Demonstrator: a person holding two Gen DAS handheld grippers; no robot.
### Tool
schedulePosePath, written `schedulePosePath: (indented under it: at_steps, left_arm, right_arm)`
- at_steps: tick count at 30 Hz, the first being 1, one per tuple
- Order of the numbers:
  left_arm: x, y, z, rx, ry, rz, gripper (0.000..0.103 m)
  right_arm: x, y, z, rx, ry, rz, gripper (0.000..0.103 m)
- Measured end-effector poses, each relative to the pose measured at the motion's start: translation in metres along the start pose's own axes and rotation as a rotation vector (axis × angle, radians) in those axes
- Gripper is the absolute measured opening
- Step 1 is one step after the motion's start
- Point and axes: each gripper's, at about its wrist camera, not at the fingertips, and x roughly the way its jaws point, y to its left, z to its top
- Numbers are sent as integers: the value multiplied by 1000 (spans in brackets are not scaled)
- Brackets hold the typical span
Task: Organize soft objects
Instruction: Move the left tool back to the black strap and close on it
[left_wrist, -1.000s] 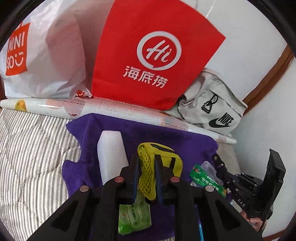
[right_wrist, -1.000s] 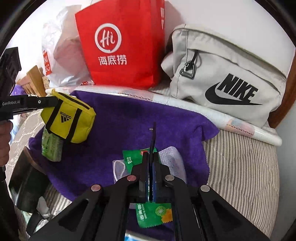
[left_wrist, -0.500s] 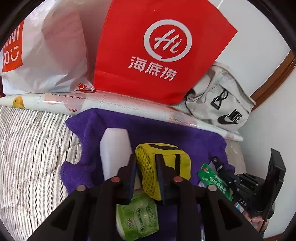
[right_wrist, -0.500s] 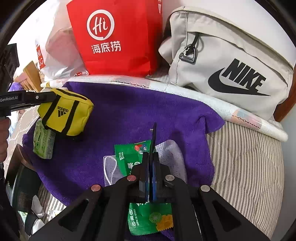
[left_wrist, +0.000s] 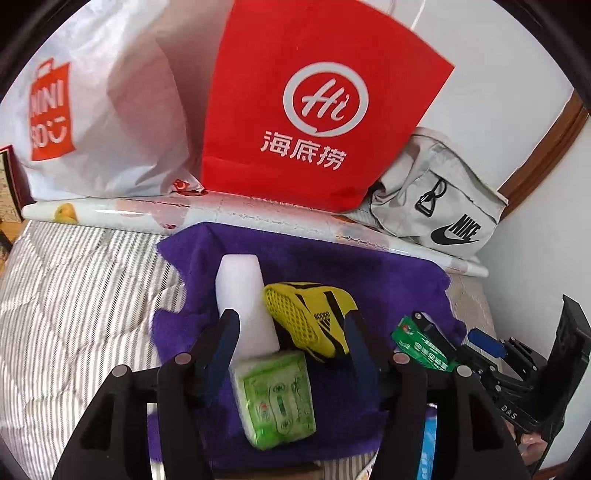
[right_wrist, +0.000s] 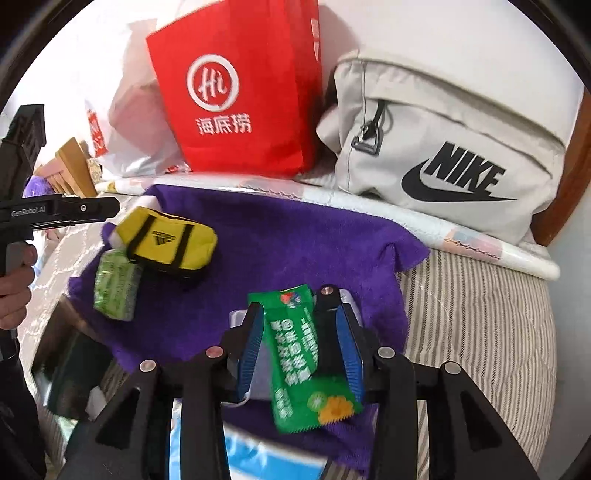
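A purple towel (left_wrist: 332, 266) (right_wrist: 280, 240) lies on the striped bed. On it are a yellow Adidas pouch (left_wrist: 310, 317) (right_wrist: 170, 243), a white foam block (left_wrist: 243, 295) and a green tissue pack (left_wrist: 277, 395) (right_wrist: 116, 284). My left gripper (left_wrist: 291, 332) is open, with the pouch lying free between its fingers. My right gripper (right_wrist: 299, 332) is open over a green sachet (right_wrist: 299, 350) (left_wrist: 421, 347) that lies on a clear packet (right_wrist: 240, 317).
A red paper bag (left_wrist: 314, 110) (right_wrist: 240, 92), a white Miniso bag (left_wrist: 92, 110) and a grey Nike bag (left_wrist: 439, 206) (right_wrist: 443, 155) stand along the wall behind a rolled sheet (left_wrist: 258, 218). A blue and white packet (right_wrist: 258, 458) lies near the front.
Both grippers have opened. The left one let go of the yellow pouch, which now rests on the towel. The right one released the green sachet.
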Motion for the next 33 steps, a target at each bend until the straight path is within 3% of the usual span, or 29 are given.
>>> schedulePosePath:
  at_steps: [10,16,19,24,27,33]
  left_arm:
    - [-70,-5,-54,26,-126,-76,57]
    - [-86,-14,-103,90,-42,-79,55]
    - [-92,-14,-135,100,-5,-72,55]
    - [-96,-23,-186,196,1,-10,55]
    - [-98,-32,-214,278,-8,-12,55]
    - [-98,-45,-242,343,6,-5,47]
  right_arm:
    - [-58,31,-43,14,-61,49,44]
    - [-84,51,-81,40,-51,97,44]
    - [-98,65,-103,30,-52,72,44]
    - [-119,83,-134,-3,-93,31,44]
    - [-128,82,-151,31,-98,40,44]
    - [-141,77,-180,59,-99,37,44]
